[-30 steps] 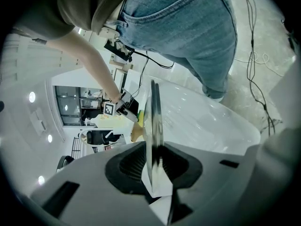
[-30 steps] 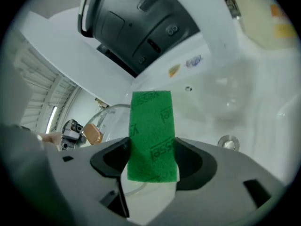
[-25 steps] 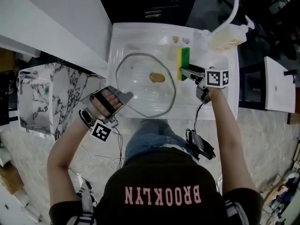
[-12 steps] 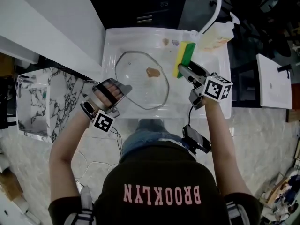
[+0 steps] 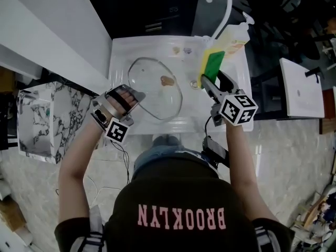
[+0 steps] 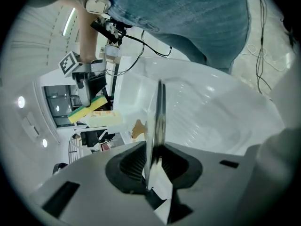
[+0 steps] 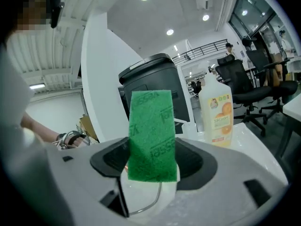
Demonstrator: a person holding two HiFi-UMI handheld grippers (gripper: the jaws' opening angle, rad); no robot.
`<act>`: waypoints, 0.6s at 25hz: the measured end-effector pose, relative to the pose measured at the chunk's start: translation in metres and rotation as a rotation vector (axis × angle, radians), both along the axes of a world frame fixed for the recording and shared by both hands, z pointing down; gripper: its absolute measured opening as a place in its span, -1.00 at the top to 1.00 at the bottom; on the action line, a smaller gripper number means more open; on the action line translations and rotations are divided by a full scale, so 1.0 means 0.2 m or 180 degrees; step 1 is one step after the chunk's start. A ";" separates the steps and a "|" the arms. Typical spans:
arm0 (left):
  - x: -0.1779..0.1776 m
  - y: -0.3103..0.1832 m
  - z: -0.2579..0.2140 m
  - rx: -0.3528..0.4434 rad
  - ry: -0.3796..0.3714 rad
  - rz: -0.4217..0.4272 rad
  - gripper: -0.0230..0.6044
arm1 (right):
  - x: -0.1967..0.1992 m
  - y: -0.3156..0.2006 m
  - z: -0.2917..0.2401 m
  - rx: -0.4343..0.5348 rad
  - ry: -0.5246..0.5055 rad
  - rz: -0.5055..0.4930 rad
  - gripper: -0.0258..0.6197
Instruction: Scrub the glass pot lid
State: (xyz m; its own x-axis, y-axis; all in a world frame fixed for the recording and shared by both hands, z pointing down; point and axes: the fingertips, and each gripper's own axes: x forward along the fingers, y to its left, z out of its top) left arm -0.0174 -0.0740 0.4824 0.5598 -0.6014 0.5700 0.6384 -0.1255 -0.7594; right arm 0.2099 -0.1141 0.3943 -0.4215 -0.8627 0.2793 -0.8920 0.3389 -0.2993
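Note:
The glass pot lid (image 5: 152,91) with a brown knob (image 5: 167,80) is held over the white sink (image 5: 122,56). My left gripper (image 5: 134,96) is shut on its near-left rim. In the left gripper view the lid (image 6: 160,112) shows edge-on, pinched between the pads of my left gripper (image 6: 153,161). At the sink's right side my right gripper (image 5: 208,81) is shut on a yellow and green sponge (image 5: 212,62), which is apart from the glass. The right gripper view has the sponge's green face (image 7: 151,133) upright in my right gripper (image 7: 153,161), with the lid's rim (image 7: 143,210) below.
An orange-labelled soap bottle (image 5: 232,40) stands at the sink's back right corner beside the curved white faucet (image 5: 224,1). A white counter (image 5: 47,30) and a marble block (image 5: 39,114) lie to the left, a white table (image 5: 299,88) to the right. Cables (image 5: 126,156) hang below the wrists.
My right gripper has lifted the sponge from beside the lid and tipped it up toward the back right. The left gripper has kept its hold on the lid's rim.

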 end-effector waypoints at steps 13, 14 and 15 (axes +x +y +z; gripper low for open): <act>-0.10 -0.02 0.09 -0.0086 0.0124 -0.0570 0.63 | -0.05 0.20 0.29 -0.0147 0.0583 0.0194 0.05; -0.10 -0.02 0.09 -0.0093 0.0139 -0.0590 0.62 | -0.04 0.21 0.30 -0.0156 0.0580 0.0245 0.05; -0.10 -0.02 0.10 -0.0105 0.0154 -0.0603 0.62 | -0.03 0.22 0.30 -0.0156 0.0575 0.0299 0.05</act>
